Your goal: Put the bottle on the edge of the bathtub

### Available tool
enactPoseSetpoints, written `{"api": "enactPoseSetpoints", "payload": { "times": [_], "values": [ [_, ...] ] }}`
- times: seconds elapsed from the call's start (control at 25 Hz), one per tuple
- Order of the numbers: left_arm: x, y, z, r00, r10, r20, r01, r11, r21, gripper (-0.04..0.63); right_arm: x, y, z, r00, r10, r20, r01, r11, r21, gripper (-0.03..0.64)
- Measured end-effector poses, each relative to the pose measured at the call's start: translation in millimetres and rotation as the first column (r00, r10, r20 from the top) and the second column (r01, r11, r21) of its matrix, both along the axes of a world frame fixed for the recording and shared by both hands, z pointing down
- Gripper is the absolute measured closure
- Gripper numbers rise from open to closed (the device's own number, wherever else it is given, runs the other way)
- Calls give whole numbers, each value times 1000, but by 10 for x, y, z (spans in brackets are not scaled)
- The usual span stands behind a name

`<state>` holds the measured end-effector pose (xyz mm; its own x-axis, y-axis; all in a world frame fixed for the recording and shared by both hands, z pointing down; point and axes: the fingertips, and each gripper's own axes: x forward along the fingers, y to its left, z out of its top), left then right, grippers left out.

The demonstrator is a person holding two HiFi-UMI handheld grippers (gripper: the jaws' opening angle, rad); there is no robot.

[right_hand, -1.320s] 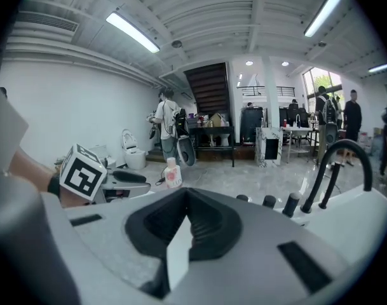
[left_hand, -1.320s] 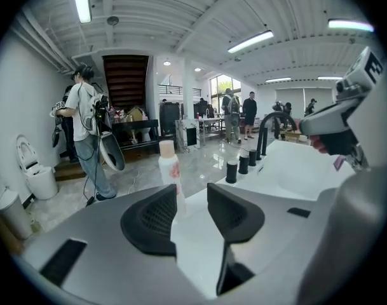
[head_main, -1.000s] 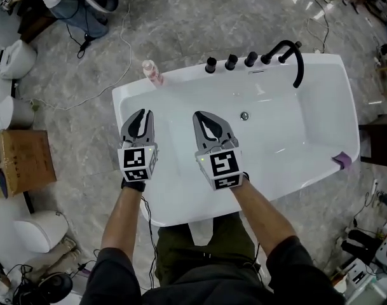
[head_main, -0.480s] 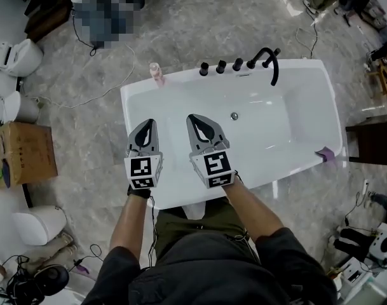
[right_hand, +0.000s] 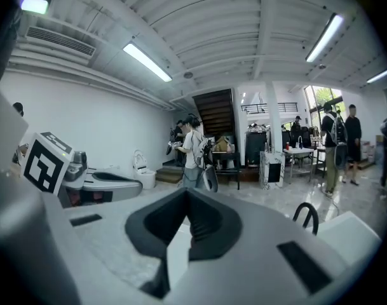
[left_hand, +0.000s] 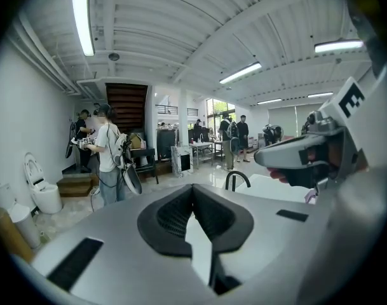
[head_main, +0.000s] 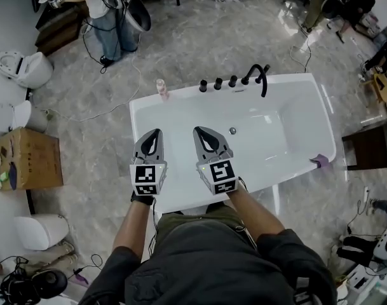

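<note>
Raises left tongs [head_main: 156, 132] and right tongs [head_main: 203, 131] clear of the bathtub [head_main: 288, 79], both clenched empty, left just closed. Leaves bottle [head_main: 161, 88] upright on the far-left rim, seemingly done with the task.

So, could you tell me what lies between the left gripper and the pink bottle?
Only bare white bathtub wall and rim separate the left gripper from the bottle, in the head view.

Glossy bathtub [head_main: 276, 132] (matt taps [head_main: 218, 83])
</note>
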<state>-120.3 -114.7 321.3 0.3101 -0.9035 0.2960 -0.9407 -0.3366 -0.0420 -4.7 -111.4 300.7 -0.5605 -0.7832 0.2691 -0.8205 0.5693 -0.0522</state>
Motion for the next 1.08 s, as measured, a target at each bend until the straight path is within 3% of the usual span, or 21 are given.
{"api": "enactPoseSetpoints", "payload": {
  "times": [0.56, 1.08],
  "values": [
    [78, 381, -190, 999, 39, 3, -39, 999, 4, 594, 124, 360, -294, 1000, -12, 4, 12, 999, 37, 615],
    [186, 430, -331, 999, 48, 8, -48, 999, 19, 594, 235, 424, -413, 1000, -8, 11, 8, 999, 50, 615]
  ]
}}
